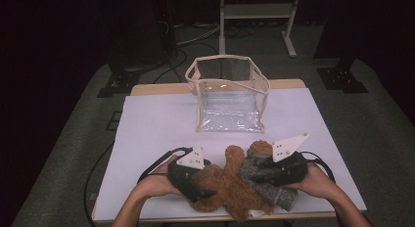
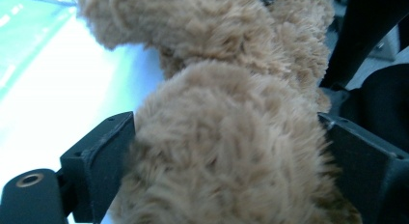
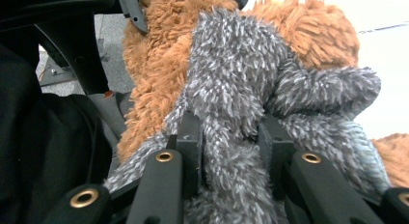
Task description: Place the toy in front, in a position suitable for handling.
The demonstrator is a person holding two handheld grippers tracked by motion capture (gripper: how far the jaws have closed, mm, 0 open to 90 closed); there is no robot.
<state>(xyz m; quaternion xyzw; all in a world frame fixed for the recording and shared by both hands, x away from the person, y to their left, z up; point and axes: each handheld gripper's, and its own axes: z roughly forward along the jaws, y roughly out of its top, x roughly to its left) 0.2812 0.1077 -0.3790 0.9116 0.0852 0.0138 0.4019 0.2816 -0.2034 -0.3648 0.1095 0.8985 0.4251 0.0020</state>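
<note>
Holding the brown teddy bear at the near edge of the table, I have both grippers on it. My left gripper pinches a brown furry limb between its jaws; in the left gripper view the fur bulges out between them. My right gripper is clamped on the bear's grey fuzzy garment. The clear bag stands open and empty at twelve o'clock from the bear, well apart from it. I judge the grasp done; the bear rests on the table, so lifting it, carrying it forward and lowering it into the bag all remain.
</note>
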